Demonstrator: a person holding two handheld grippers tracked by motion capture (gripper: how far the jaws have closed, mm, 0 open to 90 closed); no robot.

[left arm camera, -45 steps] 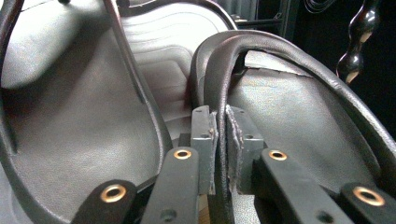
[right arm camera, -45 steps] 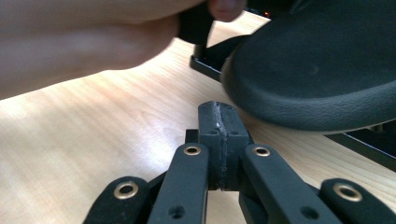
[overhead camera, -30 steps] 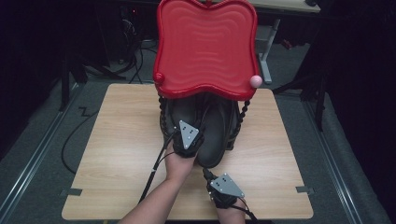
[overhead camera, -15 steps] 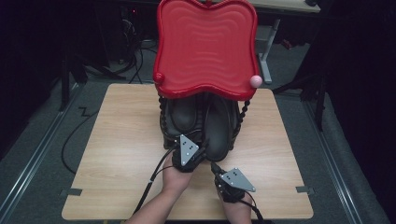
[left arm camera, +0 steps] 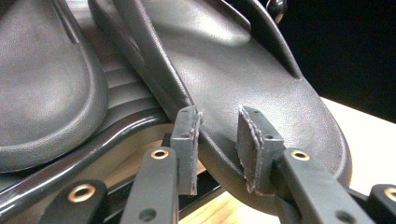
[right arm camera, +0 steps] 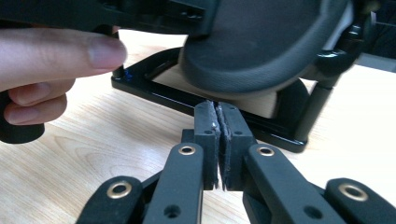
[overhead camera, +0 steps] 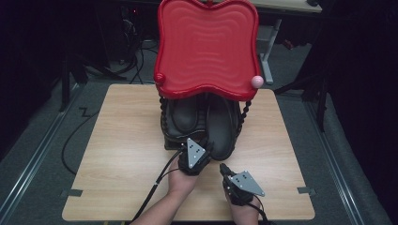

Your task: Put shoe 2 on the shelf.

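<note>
Shoe: black, smooth-skinned, seen lying on the lower shelf of a black rack at the centre of the high view, its rounded end overhanging the shelf's front edge; in the left gripper view it runs from upper centre to lower right.
Second shoe: seen at the left of the left gripper view, just beside the first on the same shelf.
Left gripper: jaws have just been closing and are shown apart, set astride the raised rim at the shoe's near end; one pad lies against the rim's outer side, the other stands over the insole, and a firm clamp cannot be told.
Right gripper: jaws pressed together on nothing, held low at the bottom centre of its own view, just in front of the rack's base and below the shoe's end.
Rack: black frame with beaded posts, stood at the centre of a wooden table.
Red tray: wavy-edged, carried on the rack's top, filling the upper centre of the high view above both shoes.
Step in hand: judged to be gripping the shoe's end in order to draw it off the shelf.
Advice: the rim is best seated deep between the pads before closing, and the pull kept level along the shelf, so that the neighbouring shoe is not dragged and the rack is not tipped.
</note>
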